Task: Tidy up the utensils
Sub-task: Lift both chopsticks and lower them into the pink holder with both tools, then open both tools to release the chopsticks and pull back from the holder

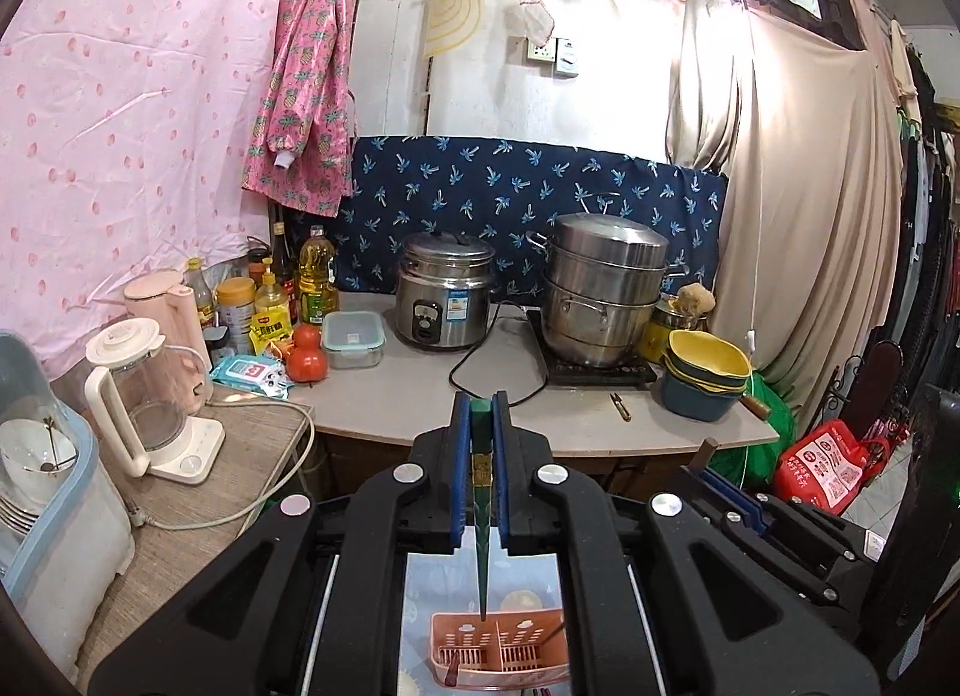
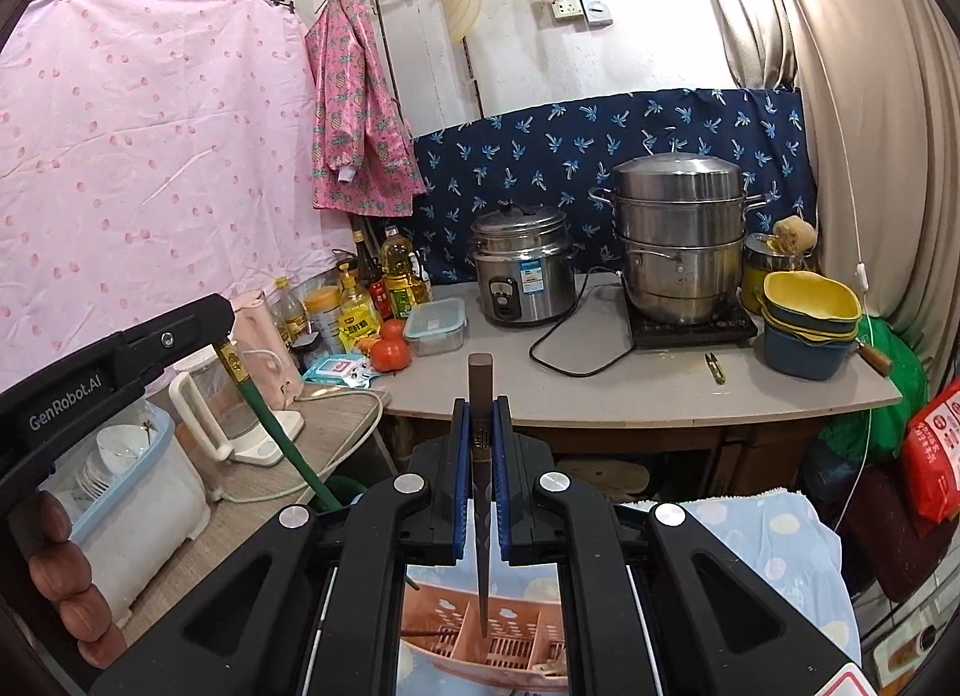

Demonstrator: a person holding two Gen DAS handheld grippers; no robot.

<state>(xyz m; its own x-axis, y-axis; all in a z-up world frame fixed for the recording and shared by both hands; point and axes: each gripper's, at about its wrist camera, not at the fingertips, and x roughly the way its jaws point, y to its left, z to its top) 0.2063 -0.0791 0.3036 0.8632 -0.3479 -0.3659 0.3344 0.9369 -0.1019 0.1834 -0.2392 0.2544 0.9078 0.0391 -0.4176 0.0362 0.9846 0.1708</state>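
My left gripper is shut on a green chopstick that points down toward a pink utensil holder with compartments. My right gripper is shut on a dark brown chopstick whose tip hangs just above the same pink holder. The left gripper with the green chopstick also shows at the left of the right wrist view. The holder sits on a light blue cloth and holds a few utensils.
A counter carries a rice cooker, a steel steamer pot, stacked bowls, bottles, tomatoes and a lidded box. A glass kettle and a dish rack stand at the left.
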